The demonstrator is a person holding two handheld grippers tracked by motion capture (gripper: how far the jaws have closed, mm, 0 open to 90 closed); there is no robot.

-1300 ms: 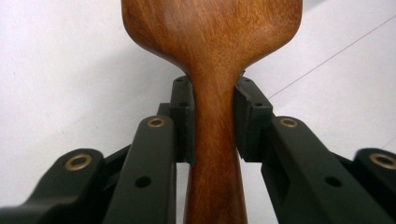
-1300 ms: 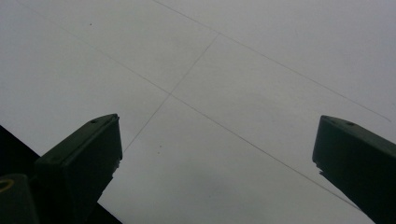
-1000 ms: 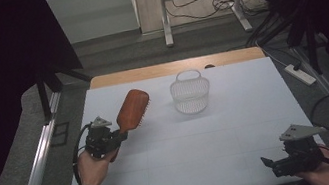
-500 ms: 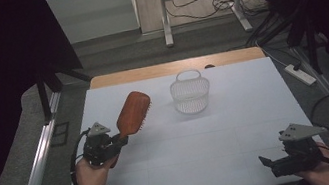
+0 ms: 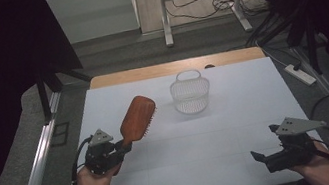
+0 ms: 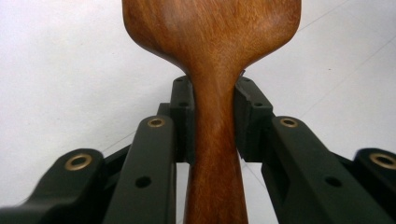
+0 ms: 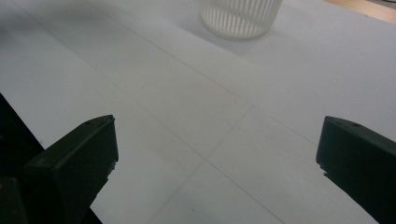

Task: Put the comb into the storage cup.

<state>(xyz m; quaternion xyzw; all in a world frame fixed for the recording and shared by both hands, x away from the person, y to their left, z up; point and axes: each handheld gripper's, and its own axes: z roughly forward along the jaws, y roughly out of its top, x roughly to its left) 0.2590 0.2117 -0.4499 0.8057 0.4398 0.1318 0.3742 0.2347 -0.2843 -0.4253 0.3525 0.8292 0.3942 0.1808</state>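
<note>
Pinching the hairbrush [image 5: 137, 120] handle, left gripper [image 5: 122, 148] near table [image 5: 239, 125] edge; right gripper [image 5: 267, 145] spread wide.

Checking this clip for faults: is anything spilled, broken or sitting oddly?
Nothing stands out. The left gripper holds the wooden hairbrush squarely by its handle, the white basket stands upright, and the right gripper is open over the bare table.
</note>
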